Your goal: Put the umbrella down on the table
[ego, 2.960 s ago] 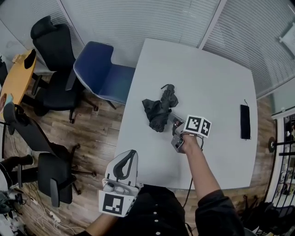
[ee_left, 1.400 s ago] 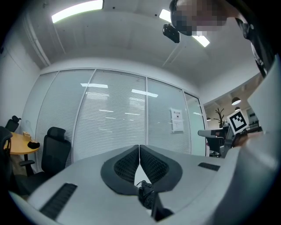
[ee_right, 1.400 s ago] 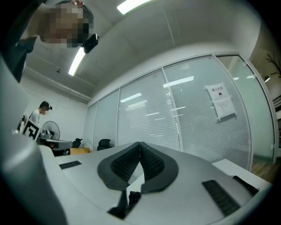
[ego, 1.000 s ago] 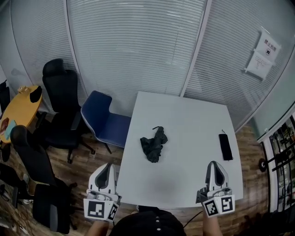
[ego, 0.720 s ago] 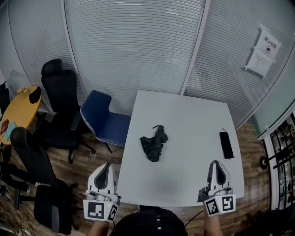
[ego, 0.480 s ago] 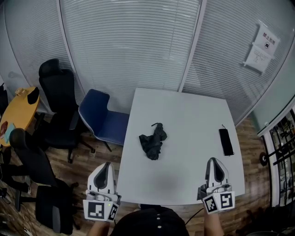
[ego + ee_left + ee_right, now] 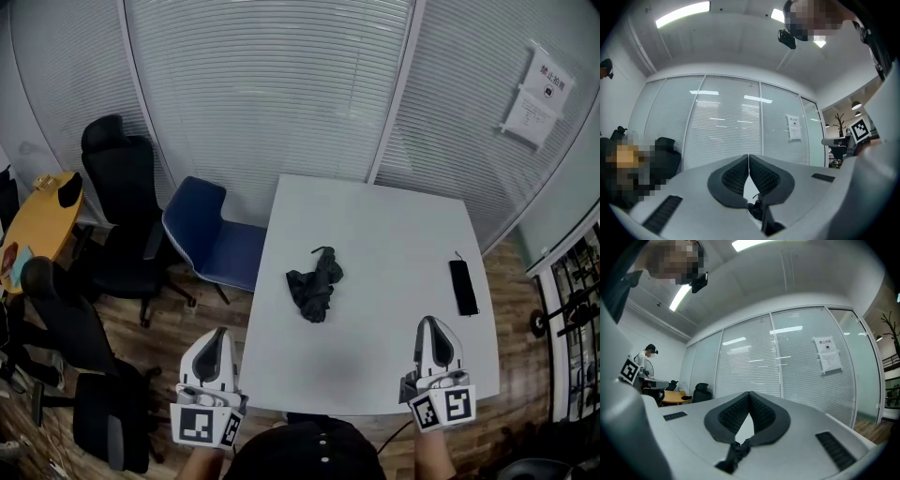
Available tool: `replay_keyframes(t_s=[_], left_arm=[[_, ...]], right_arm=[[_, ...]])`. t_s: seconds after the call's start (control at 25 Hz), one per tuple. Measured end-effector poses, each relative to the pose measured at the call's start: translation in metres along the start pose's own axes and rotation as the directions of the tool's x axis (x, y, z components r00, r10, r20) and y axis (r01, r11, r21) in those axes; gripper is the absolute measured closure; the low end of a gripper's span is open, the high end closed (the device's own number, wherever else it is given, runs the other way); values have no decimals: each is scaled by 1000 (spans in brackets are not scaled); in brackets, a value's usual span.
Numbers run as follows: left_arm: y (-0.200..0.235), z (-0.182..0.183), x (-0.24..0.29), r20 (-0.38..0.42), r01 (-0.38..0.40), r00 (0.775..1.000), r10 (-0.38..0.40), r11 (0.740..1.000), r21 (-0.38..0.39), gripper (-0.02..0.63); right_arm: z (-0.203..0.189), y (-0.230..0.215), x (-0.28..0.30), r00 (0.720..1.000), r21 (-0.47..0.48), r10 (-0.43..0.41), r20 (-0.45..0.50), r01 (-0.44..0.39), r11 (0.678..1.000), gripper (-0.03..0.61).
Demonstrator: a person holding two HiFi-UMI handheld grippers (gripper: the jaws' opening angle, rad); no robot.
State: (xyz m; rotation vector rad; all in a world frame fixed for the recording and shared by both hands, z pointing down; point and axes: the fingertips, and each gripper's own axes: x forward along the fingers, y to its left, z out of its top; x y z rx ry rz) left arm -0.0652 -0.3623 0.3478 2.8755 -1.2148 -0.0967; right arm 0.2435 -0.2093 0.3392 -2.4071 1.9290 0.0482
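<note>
A folded black umbrella (image 7: pixel 316 284) lies on the white table (image 7: pixel 394 262), a little left of its middle. Both grippers sit far from it at the near side. My left gripper (image 7: pixel 212 338) hovers off the table's left front corner, jaws together, nothing between them. My right gripper (image 7: pixel 432 329) is over the table's front right edge, also shut and empty. In the left gripper view the pads (image 7: pixel 738 174) meet at their tips (image 7: pixel 748 156); in the right gripper view the pads (image 7: pixel 759 412) touch at their tips (image 7: pixel 749 393), with the umbrella (image 7: pixel 737 451) seen low behind them.
A flat black object (image 7: pixel 462 287) lies near the table's right edge. A blue chair (image 7: pixel 211 239) stands against the table's left side, with black office chairs (image 7: pixel 112 202) and a round wooden table (image 7: pixel 33 230) further left. Glass walls with blinds (image 7: pixel 272 94) close the far side.
The right gripper has drawn back from the umbrella, which it left lying on the table, to the front right edge. The view has lifted; over the last second little moves.
</note>
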Motion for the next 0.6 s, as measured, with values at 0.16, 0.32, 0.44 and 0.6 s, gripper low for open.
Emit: replay_keyframes(t_s=[0.16,0.32,0.44,0.6], left_arm=[[0,-1,-1,-1,-3,1000,3,1000,3,595],[1,-2,-2,-5,-4,1000,4,1000,1,595],[1,-5,-1,-11,-7,1000,7,1000,3,595],[0,-7,1,-13,-7,1000,8,1000,6,595]], right_arm=[[-1,1,3,1000,-4,5,-3,-5,1000,551],[-1,3,4,1000,-8,9,-4,-9,1000,551],[-2,3,6,1000,-10,11,-5,-11,1000,551],[-4,2,9,1000,-12,13,-5,-13,1000,551]])
